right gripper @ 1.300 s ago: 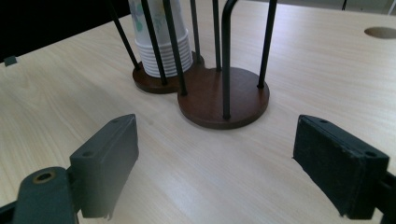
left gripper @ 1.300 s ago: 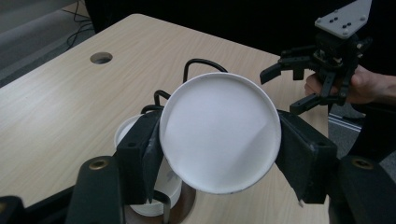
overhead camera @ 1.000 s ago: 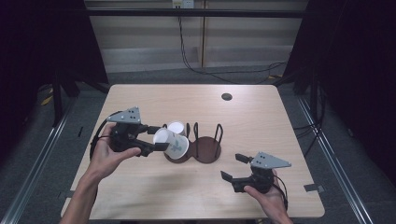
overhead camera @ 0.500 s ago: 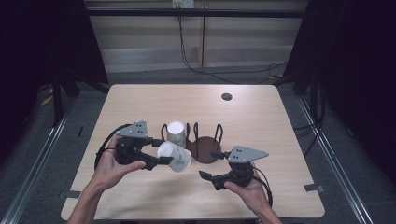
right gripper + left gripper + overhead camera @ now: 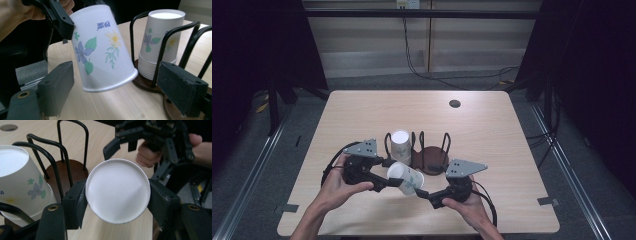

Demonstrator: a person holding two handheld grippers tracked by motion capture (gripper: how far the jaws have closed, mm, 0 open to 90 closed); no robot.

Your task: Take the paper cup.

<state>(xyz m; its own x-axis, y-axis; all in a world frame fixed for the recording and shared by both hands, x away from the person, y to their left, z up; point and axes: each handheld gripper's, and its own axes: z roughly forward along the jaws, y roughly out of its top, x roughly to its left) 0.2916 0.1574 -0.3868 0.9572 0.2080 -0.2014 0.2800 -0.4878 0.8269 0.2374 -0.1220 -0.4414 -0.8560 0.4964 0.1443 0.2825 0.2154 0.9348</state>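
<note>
1. The pale wooden worktop point(image 5: 362, 115) carries a dark brown round-based cup holder with black wire loops point(image 5: 432, 160) near its middle, at about 12 o'clock from the two hands.
2. A stack of white flower-printed paper cups point(image 5: 400, 146), upside down, sits in the holder's left bay; the right bay looks empty in the high view, so most of the sorting seems left to do.
3. The left hand-held gripper point(image 5: 384, 177) is clenched on a single white paper cup with blue and green flower print point(image 5: 406, 179), pinching it at the closed base end. The cup is off the stack, in the air, tilted with its rim toward 4 o'clock, just in front of the holder.
4. The right hand-held gripper point(image 5: 426, 195) stands released, its jaws spread on either side of the cup's rim end point(image 5: 110, 80) without touching it. My reading: the cup is pulled free and a hand-over is about to happen, not yet done.
5. Hard to make out: how many cups remain in the stack, though the right gripper view shows several nested rims point(image 5: 150, 67). The left gripper's pads point(image 5: 77, 202) hide part of the cup wall, and the holder's far loops are cut off at the frame edge.
</note>
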